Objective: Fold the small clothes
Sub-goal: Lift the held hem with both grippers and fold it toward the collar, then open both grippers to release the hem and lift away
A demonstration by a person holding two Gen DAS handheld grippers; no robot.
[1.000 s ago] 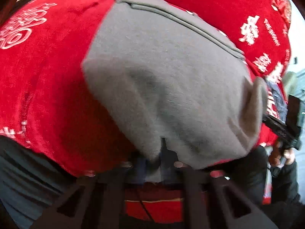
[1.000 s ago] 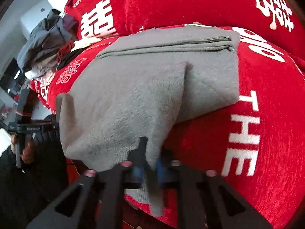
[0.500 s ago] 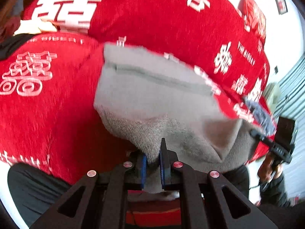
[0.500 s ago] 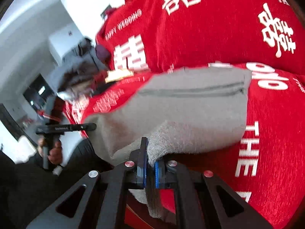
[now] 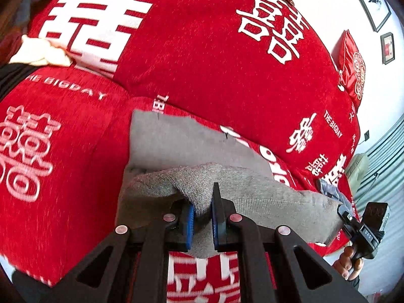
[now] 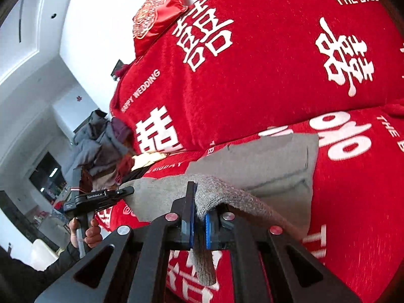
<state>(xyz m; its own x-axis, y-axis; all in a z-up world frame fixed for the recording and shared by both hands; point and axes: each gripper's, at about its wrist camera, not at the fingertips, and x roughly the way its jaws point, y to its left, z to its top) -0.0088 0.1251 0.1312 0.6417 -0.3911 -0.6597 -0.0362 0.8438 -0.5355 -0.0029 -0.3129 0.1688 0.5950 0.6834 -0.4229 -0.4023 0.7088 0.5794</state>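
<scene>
**Grey garment pinched at both ends over red sofa**

Left gripper (image 5: 202,217) fingers clamped on knit hem of grey garment (image 5: 176,146); right gripper (image 6: 199,223) fingers clamped on the opposite hem corner, a strip hanging below; near edge lifted and stretched between both, far part lying flat on red sofa cover (image 5: 202,58); clothes pile (image 6: 101,146) at sofa's far end; red cushion (image 6: 156,17) on top of the backrest.

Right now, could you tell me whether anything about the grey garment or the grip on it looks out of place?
Nothing stands out. The grey garment hangs between the left gripper and right gripper, each shut on its near edge, while its far part lies on the red cover. No tear or snag shows.
</scene>
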